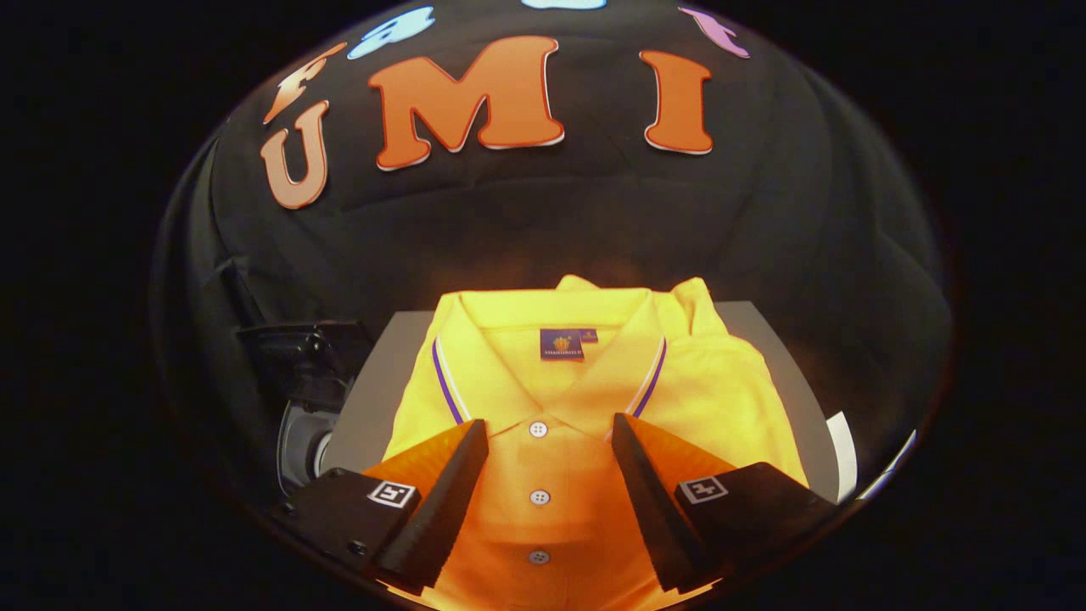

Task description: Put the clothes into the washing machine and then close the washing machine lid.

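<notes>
- Gripper view looks down on a yellow polo shirt (pixel 551 382) lying folded on a grey table (pixel 377 399).
- Gripper (pixel 550 433) is spread wide and holding nothing. The button strip of the shirt runs up the gap between the two fingers (pixel 445 492).
- Can't really tell if the fingertips touch the cloth or just hang over it. They sit to either side of the top button (pixel 538 429), right at the bottom ends of the collar.
- Two more white buttons sit further down the strip between the fingers, so three in a row all told.
- Collar (pixel 475 356) lies just beyond the fingertips, opened flat, with thin purple and white stripes along both edges.
- Inside the neck there's a small blue tag (pixel 567 344), too small to make out.
- Shirt covers most of the table and reaches its far edge, with a bit of folded cloth sticking up at the far right corner (pixel 691 301).
- Bare grey table shows along the left and right edges.
- Fabric looks smooth and neat, bright yellow, glowing more orange close to the fingers.
- Off the table's left edge there's a dark machine-looking thing (pixel 305 373) with a grey round part, hard to say what it is.
</notes>
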